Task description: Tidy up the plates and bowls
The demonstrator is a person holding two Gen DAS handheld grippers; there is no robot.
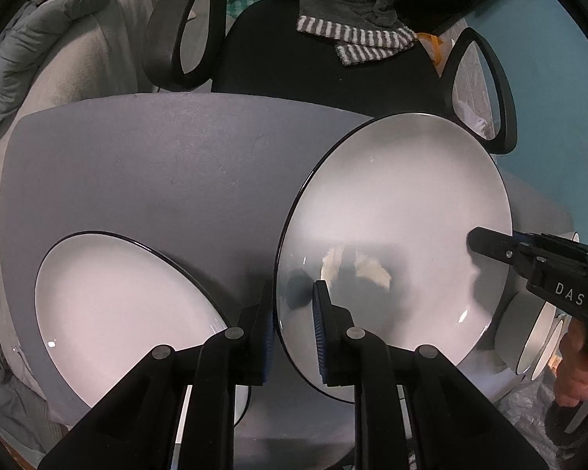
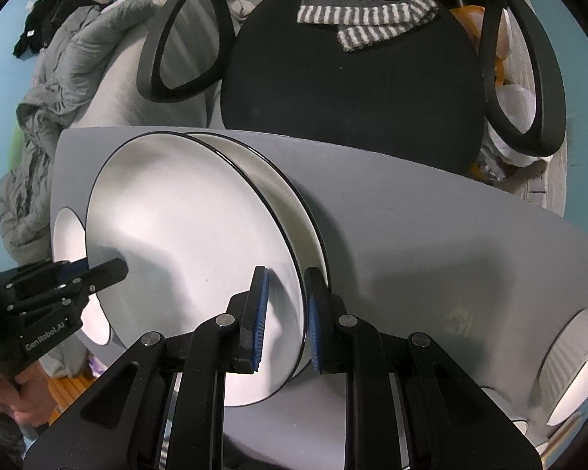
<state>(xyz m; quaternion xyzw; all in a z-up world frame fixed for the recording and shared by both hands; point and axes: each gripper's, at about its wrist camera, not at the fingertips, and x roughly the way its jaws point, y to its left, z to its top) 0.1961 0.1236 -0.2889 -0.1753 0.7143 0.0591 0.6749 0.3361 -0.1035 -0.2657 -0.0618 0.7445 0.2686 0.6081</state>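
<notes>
Left wrist view: left tongs clamp the plate rim at 6 o'clock, lifted over the tabletop. Right wrist view: right tongs straddle its opposite rim, whether gripping I cannot tell. Stiff, glossy, breakable; it looks best held by the rim.

Plate between both grippers' fingers

both wrist cameras are looking forward and down, close over the grey table, sharing the lifted plate and black chair.
</notes>
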